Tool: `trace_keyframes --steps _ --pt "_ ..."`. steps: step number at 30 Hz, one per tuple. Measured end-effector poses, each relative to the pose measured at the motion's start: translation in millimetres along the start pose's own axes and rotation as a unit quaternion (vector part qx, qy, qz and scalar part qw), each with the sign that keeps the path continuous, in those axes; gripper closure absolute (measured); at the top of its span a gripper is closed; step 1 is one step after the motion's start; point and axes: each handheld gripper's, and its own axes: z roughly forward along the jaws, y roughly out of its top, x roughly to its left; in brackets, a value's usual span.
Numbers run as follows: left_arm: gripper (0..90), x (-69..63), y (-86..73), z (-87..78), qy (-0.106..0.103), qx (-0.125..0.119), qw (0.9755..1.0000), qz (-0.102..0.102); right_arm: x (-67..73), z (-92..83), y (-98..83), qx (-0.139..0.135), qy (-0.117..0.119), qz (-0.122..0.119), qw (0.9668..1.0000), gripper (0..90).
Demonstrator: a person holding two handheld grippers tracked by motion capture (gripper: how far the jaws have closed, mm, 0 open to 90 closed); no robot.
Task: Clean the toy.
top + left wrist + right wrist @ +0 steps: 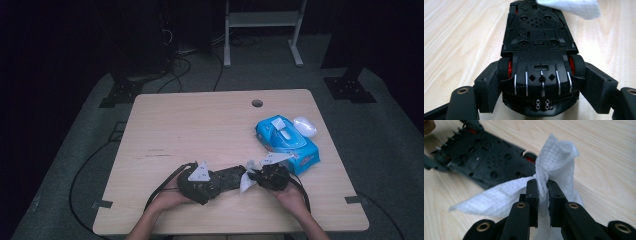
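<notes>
white wipe (554, 165) pinched in right gripper (543, 186); left gripper (541, 82) clamps toy car (539, 37).

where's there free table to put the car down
The table's left and middle are bare, from the far edge down to the grippers. The right side is crowded: wipes pack and white lid-like object beside it.

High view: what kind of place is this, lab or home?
Probably a lab or recording room: a bare wooden table with a cable hole, loose cables on grey carpet, a metal stand behind, dark surroundings.
</notes>
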Motion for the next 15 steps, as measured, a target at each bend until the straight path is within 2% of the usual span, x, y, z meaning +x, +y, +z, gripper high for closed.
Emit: trace_keyframes --steps 2,5,7,9,11,15 --pt "24.6 -2.5 2.3 1.9 -0.008 -0.001 1.0 0.005 2.6 0.0 2.6 -0.013 0.003 -0.002 0.9999 80.2" --pt "24.5 -2.1 3.6 2.1 -0.013 -0.005 0.9999 -0.003 5.7 4.2 6.6 -0.012 -0.001 -0.015 0.9998 79.8" --pt "24.8 -1.6 2.8 1.9 -0.011 -0.007 0.9999 -0.005 1.4 5.4 7.4 -0.009 -0.007 -0.006 0.9999 80.2" --pt "24.7 -3.2 3.6 3.6 -0.006 -0.006 1.0 -0.004 3.8 4.5 8.7 -0.01 -0.003 -0.004 0.9999 80.5" --pt "24.7 -4.0 4.9 5.5 -0.002 -0.008 1.0 -0.004 13.5 5.0 13.0 -0.015 0.012 -0.015 0.9997 80.5" --pt "24.7 -4.3 6.0 6.7 0.0 -0.005 1.0 -0.002 45.0 17.0 24.8 -0.02 0.043 -0.062 0.997 80.5"
